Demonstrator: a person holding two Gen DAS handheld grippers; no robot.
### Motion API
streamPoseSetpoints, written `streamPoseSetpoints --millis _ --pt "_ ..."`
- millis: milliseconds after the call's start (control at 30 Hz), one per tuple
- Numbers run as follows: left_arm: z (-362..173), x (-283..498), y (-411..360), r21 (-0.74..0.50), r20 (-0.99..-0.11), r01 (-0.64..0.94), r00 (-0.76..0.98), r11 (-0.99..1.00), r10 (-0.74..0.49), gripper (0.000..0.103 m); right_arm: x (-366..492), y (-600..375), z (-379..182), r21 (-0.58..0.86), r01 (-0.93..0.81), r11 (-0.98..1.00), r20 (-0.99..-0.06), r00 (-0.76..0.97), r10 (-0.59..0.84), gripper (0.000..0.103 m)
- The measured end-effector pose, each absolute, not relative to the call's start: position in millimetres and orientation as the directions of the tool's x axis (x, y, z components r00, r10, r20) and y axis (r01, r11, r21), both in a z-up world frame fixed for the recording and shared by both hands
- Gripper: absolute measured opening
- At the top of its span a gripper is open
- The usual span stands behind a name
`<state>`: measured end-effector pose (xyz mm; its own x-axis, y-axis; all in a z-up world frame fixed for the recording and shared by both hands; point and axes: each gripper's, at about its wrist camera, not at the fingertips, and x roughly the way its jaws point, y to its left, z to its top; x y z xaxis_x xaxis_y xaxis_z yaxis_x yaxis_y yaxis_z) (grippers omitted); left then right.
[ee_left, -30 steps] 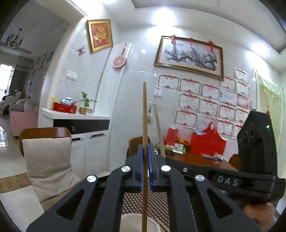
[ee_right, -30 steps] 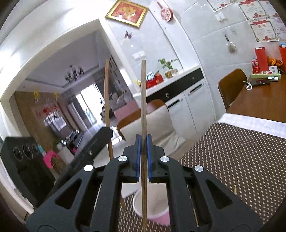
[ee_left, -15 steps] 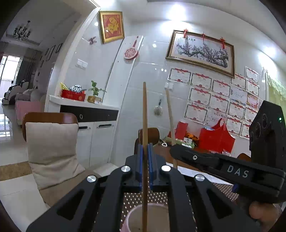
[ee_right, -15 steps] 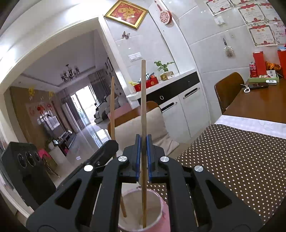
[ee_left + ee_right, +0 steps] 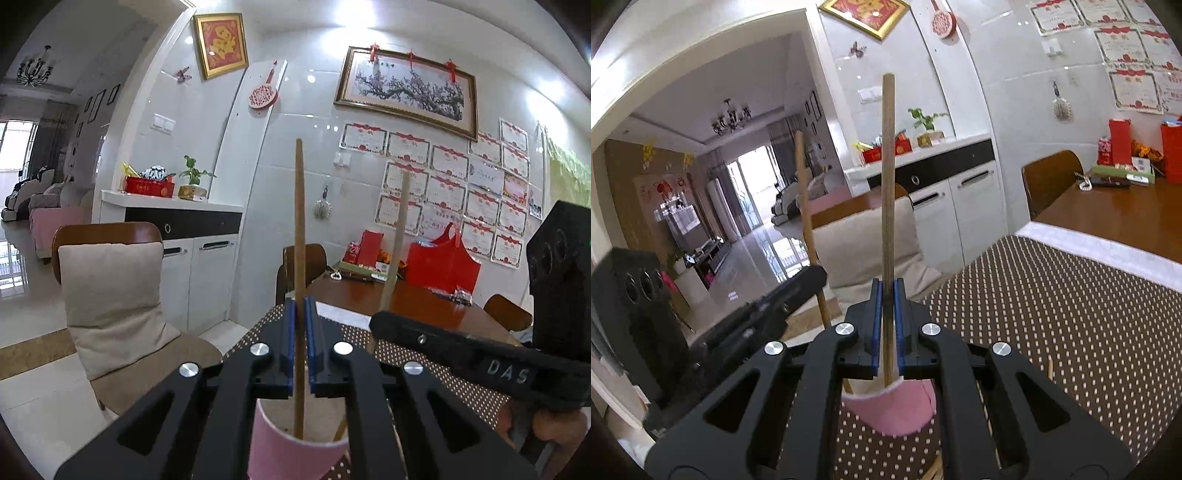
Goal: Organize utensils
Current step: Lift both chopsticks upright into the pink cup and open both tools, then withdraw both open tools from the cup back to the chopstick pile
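My left gripper [image 5: 300,314] is shut on a wooden chopstick [image 5: 299,229] held upright, its lower end inside a pink cup [image 5: 291,454] just below the jaws. My right gripper [image 5: 886,295] is shut on a second wooden chopstick [image 5: 887,177], also upright, with its lower end inside the same pink cup [image 5: 894,410]. Each gripper shows in the other's view: the right one [image 5: 376,321] with its chopstick [image 5: 397,240], the left one [image 5: 816,275] with its chopstick [image 5: 807,221].
The cup stands on a brown dotted placemat [image 5: 1052,314] on a wooden table [image 5: 1126,218]. More chopsticks [image 5: 1050,367] lie on the mat. A cushioned chair [image 5: 110,288] stands at the table edge. Red bags and boxes [image 5: 439,266] sit at the far end.
Both grippers have come down with their chopsticks, and the pink cup is nearer below them. The chopstick ends now reach inside the cup.
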<state>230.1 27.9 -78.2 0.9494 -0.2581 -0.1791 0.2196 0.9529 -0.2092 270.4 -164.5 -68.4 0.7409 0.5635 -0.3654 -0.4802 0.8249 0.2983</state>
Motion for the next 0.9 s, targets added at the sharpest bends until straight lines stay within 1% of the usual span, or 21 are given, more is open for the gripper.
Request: streamPoseSetpoints --millis 133,167,200,233,267,333,433,500,700,800,900 --pt "-81 223 29 -0.215 -0.218 0.211 0.941 0.954 -0.258 0.007 264 -161 -77 0.309 -0.461 0.832 -0.403 0.729 0.553 0.007" --pt "-82 223 30 -0.219 -0.228 0.210 0.939 0.953 -0.259 0.009 263 -160 -78 0.309 -0.458 0.834 -0.410 0.727 0.551 0.007" --pt "-82 221 31 -0.227 -0.238 0.208 0.935 0.951 -0.261 0.022 262 -159 -78 0.305 -0.451 0.839 -0.414 0.730 0.544 0.008" --pt "-82 218 33 -0.241 -0.241 0.206 0.934 0.948 -0.264 0.028 259 -158 -78 0.299 -0.442 0.846 -0.419 0.736 0.532 0.013" --pt "-82 215 33 -0.243 -0.238 0.206 0.934 0.948 -0.265 0.031 257 -157 -77 0.300 -0.437 0.848 -0.420 0.738 0.529 0.028" --pt "-79 208 33 -0.227 -0.235 0.201 0.938 0.953 -0.253 0.031 250 -159 -74 0.301 -0.418 0.857 -0.409 0.755 0.512 0.047" --pt "-75 201 34 -0.222 -0.244 0.193 0.938 0.956 -0.246 0.031 241 -163 -69 0.307 -0.417 0.856 -0.396 0.762 0.513 0.047" --pt "-72 194 35 -0.224 -0.249 0.187 0.938 0.957 -0.241 0.036 235 -167 -65 0.304 -0.414 0.858 -0.389 0.769 0.508 0.047" --pt "-69 176 30 -0.199 -0.278 0.190 0.930 0.961 -0.241 0.039 218 -193 -58 0.290 -0.381 0.878 -0.391 0.790 0.472 0.049" --pt "-71 171 23 -0.196 -0.334 0.217 0.902 0.956 -0.273 0.041 214 -210 -61 0.287 -0.345 0.894 -0.419 0.793 0.441 0.051" --pt "-80 167 11 -0.187 -0.408 0.259 0.857 0.947 -0.315 0.041 212 -225 -70 0.277 -0.314 0.908 -0.467 0.782 0.414 0.054"
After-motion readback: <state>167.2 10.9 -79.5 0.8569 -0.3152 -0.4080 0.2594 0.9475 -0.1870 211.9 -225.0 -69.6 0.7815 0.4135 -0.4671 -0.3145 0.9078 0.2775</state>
